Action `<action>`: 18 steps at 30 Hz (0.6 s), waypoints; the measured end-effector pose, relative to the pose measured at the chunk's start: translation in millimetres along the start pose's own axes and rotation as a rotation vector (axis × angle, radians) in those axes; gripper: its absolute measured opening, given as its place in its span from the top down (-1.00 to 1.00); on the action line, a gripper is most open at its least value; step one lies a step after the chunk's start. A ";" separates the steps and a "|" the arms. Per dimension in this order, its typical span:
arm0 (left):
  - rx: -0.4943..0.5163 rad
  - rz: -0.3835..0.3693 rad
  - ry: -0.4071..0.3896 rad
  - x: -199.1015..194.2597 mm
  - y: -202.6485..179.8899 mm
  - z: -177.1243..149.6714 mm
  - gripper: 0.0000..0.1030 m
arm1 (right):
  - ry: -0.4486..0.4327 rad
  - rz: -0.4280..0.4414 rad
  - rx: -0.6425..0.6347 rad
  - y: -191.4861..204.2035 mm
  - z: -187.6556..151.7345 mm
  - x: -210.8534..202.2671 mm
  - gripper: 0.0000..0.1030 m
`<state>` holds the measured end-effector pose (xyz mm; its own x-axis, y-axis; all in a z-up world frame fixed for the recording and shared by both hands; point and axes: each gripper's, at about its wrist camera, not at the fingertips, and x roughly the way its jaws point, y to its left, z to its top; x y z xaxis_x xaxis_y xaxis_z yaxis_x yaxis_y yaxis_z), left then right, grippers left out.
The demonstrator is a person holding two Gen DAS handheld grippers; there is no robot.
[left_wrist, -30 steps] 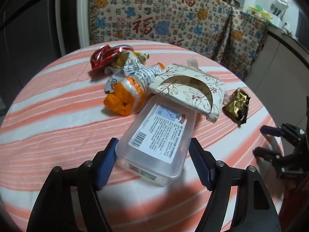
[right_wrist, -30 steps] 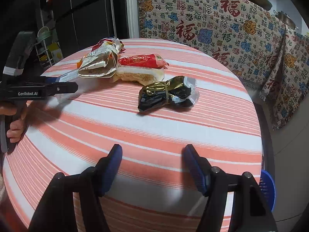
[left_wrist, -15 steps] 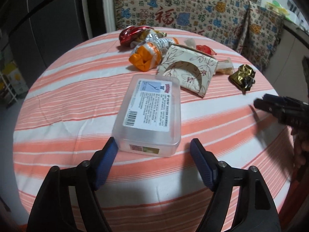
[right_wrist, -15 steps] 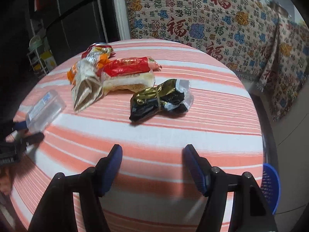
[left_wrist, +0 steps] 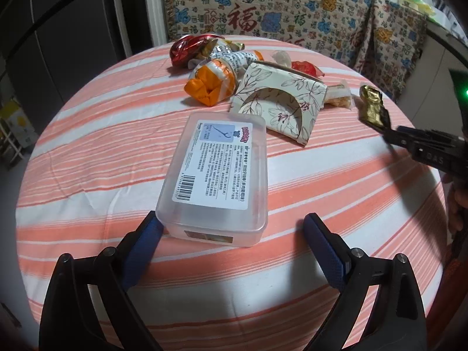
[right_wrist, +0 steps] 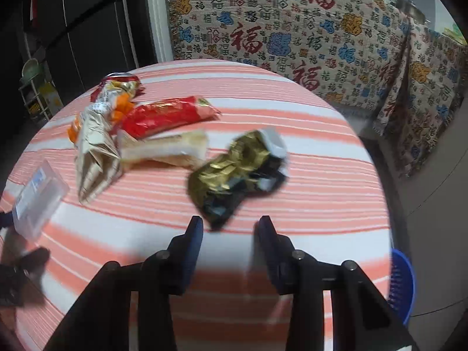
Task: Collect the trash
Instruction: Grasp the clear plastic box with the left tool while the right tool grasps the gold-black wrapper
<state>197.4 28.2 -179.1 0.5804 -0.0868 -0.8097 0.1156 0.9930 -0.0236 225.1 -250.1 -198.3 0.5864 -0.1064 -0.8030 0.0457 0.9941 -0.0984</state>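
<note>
Jaws just widening, the left gripper (left_wrist: pixel 232 226) straddles the clear plastic box (left_wrist: pixel 218 175) ungripped, while right gripper (right_wrist: pixel 229 226), jaws narrowing but empty, nears the gold-black wrapper (right_wrist: pixel 237 172) beside it.

Box (left_wrist: pixel 218 172) before wrappers (left_wrist: pixel 212 86) on table (left_wrist: pixel 87 152)

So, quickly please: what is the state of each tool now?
Left tool: open, jaws just widened, holding nothing; clear plastic box lies just ahead.
Right tool: open, jaws just narrowed, nothing gripped; gold-black wrapper ahead.
</note>
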 end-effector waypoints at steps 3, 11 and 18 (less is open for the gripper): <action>-0.008 0.016 0.003 0.9 3.2 1.0 -0.88 | 0.000 -0.044 0.031 -28.1 -12.2 -10.7 0.19; -0.015 0.031 0.006 2.5 0.5 1.3 -0.93 | -0.070 -0.002 0.145 -37.3 -12.1 -30.5 -0.31; -0.005 0.019 0.014 2.8 0.1 1.4 -0.98 | -0.004 0.038 0.126 -9.3 20.2 11.5 -0.39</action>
<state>200.2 27.9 -180.6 0.5713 -0.0670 -0.8180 0.1004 0.9949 -0.0114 247.8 -260.2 -194.8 0.5927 -0.0686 -0.8025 0.1246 0.9922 0.0072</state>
